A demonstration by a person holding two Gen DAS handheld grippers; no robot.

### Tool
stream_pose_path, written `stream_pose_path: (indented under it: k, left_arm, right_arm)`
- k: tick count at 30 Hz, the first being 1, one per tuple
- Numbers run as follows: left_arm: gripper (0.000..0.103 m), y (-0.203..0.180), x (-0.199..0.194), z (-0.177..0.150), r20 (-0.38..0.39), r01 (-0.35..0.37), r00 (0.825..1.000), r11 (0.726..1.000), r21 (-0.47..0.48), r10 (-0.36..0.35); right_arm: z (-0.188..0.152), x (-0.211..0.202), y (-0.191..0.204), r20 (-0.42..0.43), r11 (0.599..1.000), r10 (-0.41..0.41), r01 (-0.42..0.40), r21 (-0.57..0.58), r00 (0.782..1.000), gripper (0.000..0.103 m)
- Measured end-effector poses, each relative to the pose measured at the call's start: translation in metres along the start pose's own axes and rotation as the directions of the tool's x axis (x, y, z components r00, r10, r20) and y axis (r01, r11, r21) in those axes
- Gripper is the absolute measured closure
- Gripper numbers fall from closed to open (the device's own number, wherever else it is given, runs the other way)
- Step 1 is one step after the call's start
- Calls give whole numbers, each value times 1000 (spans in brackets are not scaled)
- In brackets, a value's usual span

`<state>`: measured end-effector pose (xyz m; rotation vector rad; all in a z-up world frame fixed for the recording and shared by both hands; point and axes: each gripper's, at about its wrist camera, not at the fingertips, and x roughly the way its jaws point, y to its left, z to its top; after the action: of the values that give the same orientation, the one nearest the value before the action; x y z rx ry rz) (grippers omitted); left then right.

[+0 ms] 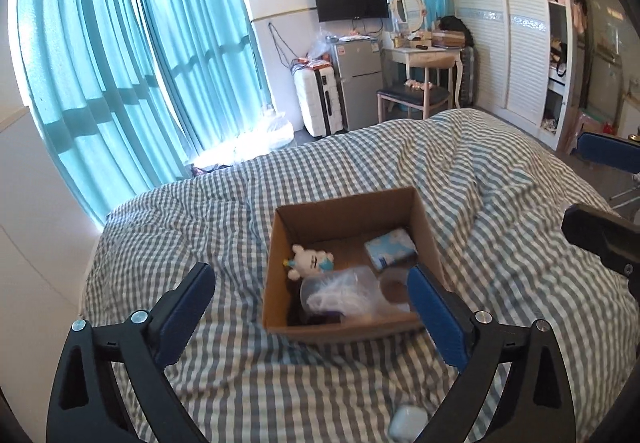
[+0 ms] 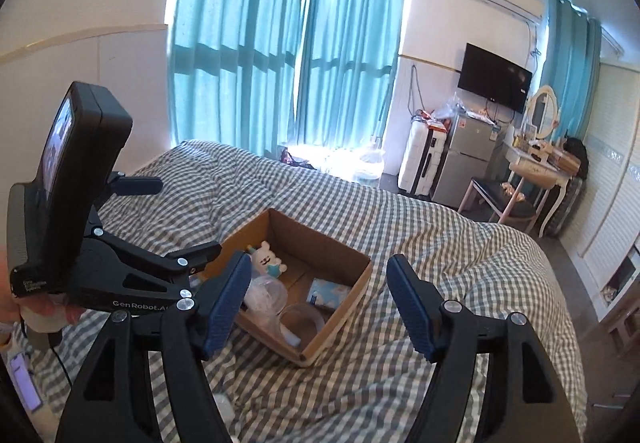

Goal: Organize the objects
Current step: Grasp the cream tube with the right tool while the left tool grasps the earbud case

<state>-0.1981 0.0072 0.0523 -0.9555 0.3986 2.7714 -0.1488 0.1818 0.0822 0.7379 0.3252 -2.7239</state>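
An open cardboard box (image 1: 424,235) (image 2: 340,307) sits on the checked bed cover. Inside lie a small white plush toy (image 1: 310,262) (image 2: 267,259), a light blue tissue pack (image 1: 390,247) (image 2: 326,291), a clear plastic container with a bag (image 1: 344,293) (image 2: 266,297) and a clear tape roll (image 1: 394,285) (image 2: 302,321). A white earbud case (image 1: 408,422) lies on the cover in front of the box. My left gripper (image 1: 312,309) is open and empty, just before the box. My right gripper (image 2: 318,301) is open and empty above the box's near corner. The left gripper also shows in the right wrist view (image 2: 120,267).
The checked bed cover (image 1: 280,383) (image 2: 420,243) fills the foreground. Beyond stand teal curtains (image 1: 120,63), a white suitcase (image 1: 320,101), a small fridge (image 1: 358,83), a chair (image 1: 412,95), a dressing table (image 1: 424,53) and a wardrobe (image 1: 512,27). A phone (image 2: 24,379) lies at the left.
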Motion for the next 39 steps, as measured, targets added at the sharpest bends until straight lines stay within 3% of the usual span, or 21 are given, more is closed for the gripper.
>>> stream_pose_path:
  k: [5, 9, 12, 16, 19, 23, 25, 28, 30, 32, 34, 36, 39]
  left_arm:
    - [2, -1, -23, -48, -27, -4, 1000, 1000, -9, 4]
    - [2, -8, -16, -100, -82, -74, 994, 997, -14, 73]
    - [2, -18, -8, -133, -102, -104, 989, 995, 2, 104]
    - [2, -21, 3, -161, -135, -108, 985, 994, -11, 106]
    - [2, -18, 10, -174, -160, -92, 983, 996, -20, 88]
    - [2, -8, 19, -184, -179, -98, 980, 994, -40, 89]
    - [2, -4, 23, -187, -186, -81, 980, 994, -68, 67]
    - [2, 1, 28, -192, -199, -56, 979, 994, -92, 36]
    - [2, 3, 32, -194, -209, -48, 978, 994, -102, 26]
    - [2, 5, 33, -196, -215, -45, 976, 992, -115, 19]
    - [2, 5, 33, -196, -215, -43, 977, 992, -118, 16]
    - [2, 4, 35, -196, -218, -44, 976, 993, -113, 19]
    - [2, -1, 36, -194, -224, -54, 974, 994, -97, 31]
  right_arm:
    - [-42, -8, 23, -84, 998, 55, -56, -15, 995, 28]
    - [-92, 9, 40, -199, 995, 94, -91, 28, 976, 28]
    - [-132, 31, 53, -297, 987, 148, -124, 97, 943, 28]
    - [-177, 64, 71, -436, 978, 198, -150, 143, 878, 30]
    - [-197, 82, 78, -512, 970, 239, -175, 170, 825, 50]
    - [-207, 98, 90, -569, 968, 250, -180, 176, 783, 50]
    - [-216, 109, 96, -611, 968, 248, -169, 185, 752, 50]
    - [-225, 122, 99, -646, 973, 226, -141, 181, 729, 50]
    - [-228, 128, 102, -656, 976, 215, -132, 175, 724, 50]
    - [-228, 128, 106, -648, 982, 187, -127, 139, 738, 60]
    - [-224, 122, 106, -624, 986, 166, -129, 105, 764, 75]
    - [-217, 113, 101, -589, 985, 171, -140, 99, 790, 81]
    - [-203, 97, 90, -542, 991, 135, -119, 65, 829, 81]
